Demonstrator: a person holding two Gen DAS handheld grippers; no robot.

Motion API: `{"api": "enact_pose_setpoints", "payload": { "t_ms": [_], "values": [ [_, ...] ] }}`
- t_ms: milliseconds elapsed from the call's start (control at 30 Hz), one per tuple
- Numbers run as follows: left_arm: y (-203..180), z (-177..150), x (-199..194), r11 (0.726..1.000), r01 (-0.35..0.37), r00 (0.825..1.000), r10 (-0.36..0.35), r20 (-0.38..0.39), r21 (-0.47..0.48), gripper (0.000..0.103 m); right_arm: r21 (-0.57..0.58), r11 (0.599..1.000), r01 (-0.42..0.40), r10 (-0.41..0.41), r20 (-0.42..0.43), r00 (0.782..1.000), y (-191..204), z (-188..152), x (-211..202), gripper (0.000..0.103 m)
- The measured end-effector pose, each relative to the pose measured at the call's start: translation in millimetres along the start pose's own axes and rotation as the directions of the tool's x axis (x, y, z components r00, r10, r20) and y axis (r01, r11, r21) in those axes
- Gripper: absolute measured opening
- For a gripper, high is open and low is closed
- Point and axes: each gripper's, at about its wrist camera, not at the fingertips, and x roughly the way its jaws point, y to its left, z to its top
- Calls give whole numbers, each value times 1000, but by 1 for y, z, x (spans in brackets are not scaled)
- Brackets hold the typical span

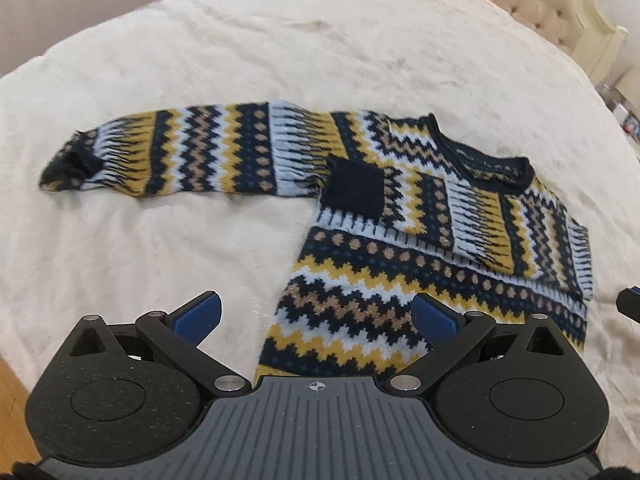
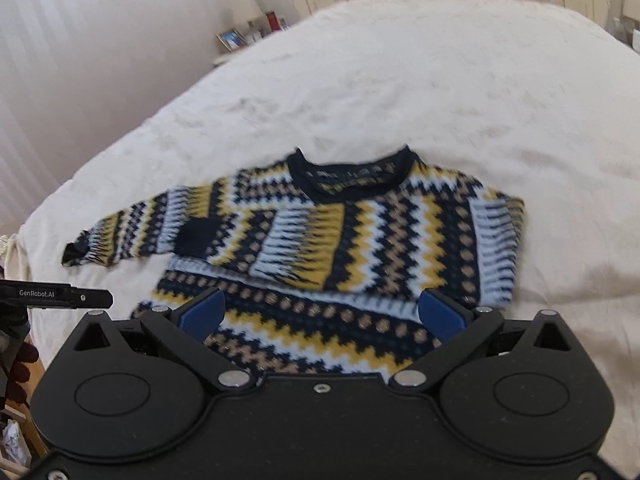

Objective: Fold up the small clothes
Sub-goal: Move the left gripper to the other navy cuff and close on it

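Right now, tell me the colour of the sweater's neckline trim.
Dark navy, nearly black; neckline trim shows best in the right wrist view.

Both wrist views look down, sharing the sweater (image 1: 400, 216).

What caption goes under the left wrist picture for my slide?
Open left gripper hovers over a zigzag sweater on the bed, one sleeve folded across.

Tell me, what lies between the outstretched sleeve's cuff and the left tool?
Only bare cream bedspread separates the sleeve cuff from the left tool, in the left wrist view.
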Motion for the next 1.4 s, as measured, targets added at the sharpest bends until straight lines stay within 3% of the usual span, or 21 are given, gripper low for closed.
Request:
{"api": "enact_pose_setpoints", "payload": {
  "t_ms": [233,467,967,1100,1267,1400],
  "values": [
    [14,4,-19,999,-33,997,31,67,24,103,-11,1000,-9,10,74,997,16,4,-6,103],
    [60,24,-9,996,-83,993,81,82,28,103,-36,998,-48,53,134,990,43,10,-7,103],
    [220,73,33,967,-217,975,209,68,132,103,83,993,83,-88,65,994,138,12,30,103],
    [249,81,52,952,-252,968,248,44,171,103,97,990,100,-106,55,993,161,13,40,103],
    [269,93,67,949,-240,971,236,47,206,103,104,988,114,-120,48,992,185,14,47,103],
    [291,104,73,958,-254,967,247,67,133,103,106,987,122,-125,28,992,199,15,55,103]
  ]
}}
